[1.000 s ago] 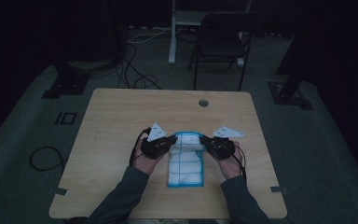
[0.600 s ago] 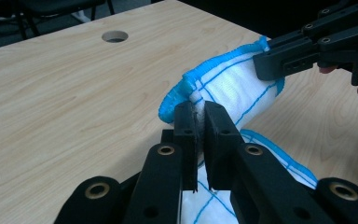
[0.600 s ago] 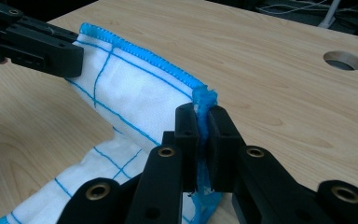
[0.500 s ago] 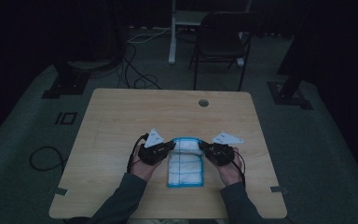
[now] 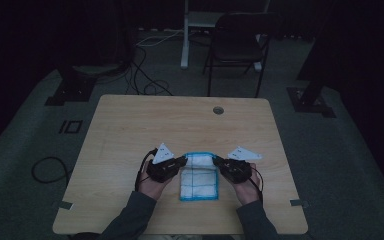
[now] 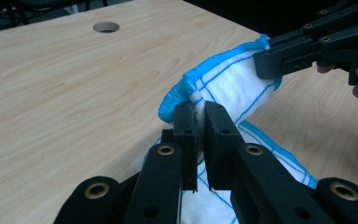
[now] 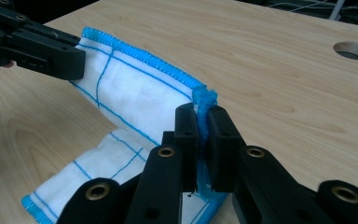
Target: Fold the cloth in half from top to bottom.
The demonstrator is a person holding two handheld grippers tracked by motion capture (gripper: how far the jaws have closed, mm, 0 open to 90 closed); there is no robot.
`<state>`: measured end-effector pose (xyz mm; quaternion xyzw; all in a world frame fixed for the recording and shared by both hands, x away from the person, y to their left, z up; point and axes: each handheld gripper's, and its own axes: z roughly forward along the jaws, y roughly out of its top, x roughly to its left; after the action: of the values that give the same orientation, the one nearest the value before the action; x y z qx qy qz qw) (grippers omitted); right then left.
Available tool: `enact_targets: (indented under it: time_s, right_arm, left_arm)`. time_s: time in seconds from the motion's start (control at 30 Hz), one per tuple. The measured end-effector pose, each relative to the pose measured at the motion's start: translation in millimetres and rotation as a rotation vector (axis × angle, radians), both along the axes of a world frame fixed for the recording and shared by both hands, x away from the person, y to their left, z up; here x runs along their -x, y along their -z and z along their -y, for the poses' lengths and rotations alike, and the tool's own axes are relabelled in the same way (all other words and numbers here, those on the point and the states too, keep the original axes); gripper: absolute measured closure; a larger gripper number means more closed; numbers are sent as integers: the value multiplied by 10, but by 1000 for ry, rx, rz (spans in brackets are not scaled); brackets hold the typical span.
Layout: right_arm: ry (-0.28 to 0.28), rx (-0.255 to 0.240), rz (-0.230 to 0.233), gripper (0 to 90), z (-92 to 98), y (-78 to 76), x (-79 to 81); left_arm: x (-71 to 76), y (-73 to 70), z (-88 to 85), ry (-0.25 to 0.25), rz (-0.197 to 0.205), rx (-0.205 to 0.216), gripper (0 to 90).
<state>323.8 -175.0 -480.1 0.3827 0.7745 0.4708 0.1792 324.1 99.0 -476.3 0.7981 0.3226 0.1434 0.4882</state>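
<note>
Cloth far edge now nearer the person, its corners pinched in left tongs and right tongs

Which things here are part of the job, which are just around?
In use: white cloth with blue trim, left gripper, right gripper, each shut on a far corner of it.
Just around: table with its cable hole, chair, floor cables.
</note>
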Motion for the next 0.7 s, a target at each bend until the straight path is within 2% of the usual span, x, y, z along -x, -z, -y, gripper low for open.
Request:
enact_targets:
  time_s: [0.43,0.7]
  right_arm:
    - [-2,-8,-9,846,-9,124,136]
    - [4,-5,-15,846,15,198,177]
  left_arm:
    - [125,107,-29,-2,-15,-1,849]
    - [206,154,-107,-41,-22,32,815]
